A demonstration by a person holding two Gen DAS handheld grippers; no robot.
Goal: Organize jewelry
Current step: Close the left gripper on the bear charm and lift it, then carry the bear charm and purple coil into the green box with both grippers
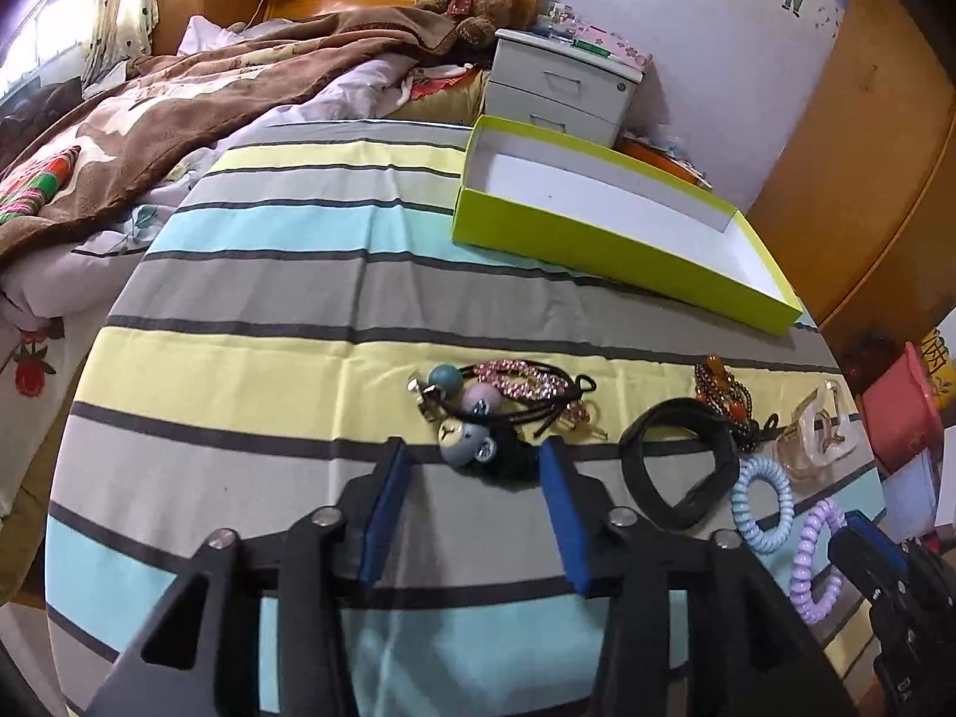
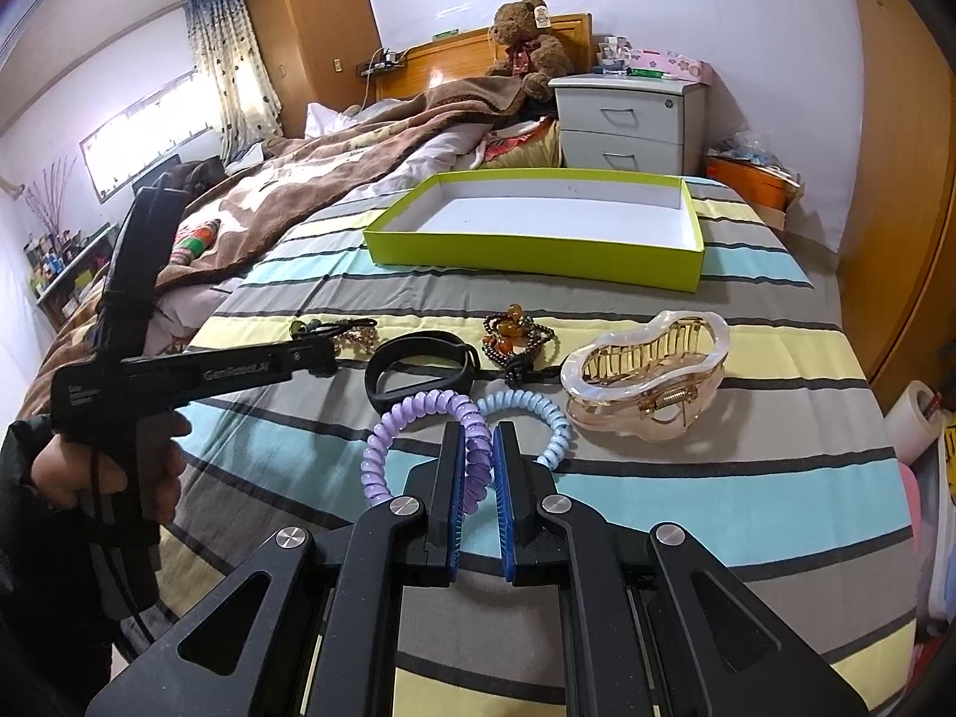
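Note:
Hair accessories lie in a row on the striped bedsheet [image 1: 269, 370]. My left gripper [image 1: 472, 460] is open, its blue pads on either side of a heap of bead hair ties and a pink rhinestone clip [image 1: 496, 406]. My right gripper [image 2: 478, 442] is shut on the purple spiral hair tie [image 2: 412, 418], which rests on the sheet; that tie also shows in the left wrist view [image 1: 815, 561]. Beside it lie a light blue spiral tie [image 2: 538, 412], a black band [image 2: 418, 367], an amber beaded piece [image 2: 520, 334] and a clear claw clip [image 2: 651, 370]. An empty lime-green box [image 2: 538, 251] sits beyond.
A brown blanket [image 2: 334, 167] and quilt are bunched at the left of the bed. A white nightstand [image 2: 627, 125] and a teddy bear [image 2: 529, 42] stand behind the box. A wooden wardrobe wall [image 2: 896, 179] runs along the right, with clutter on the floor beside the bed.

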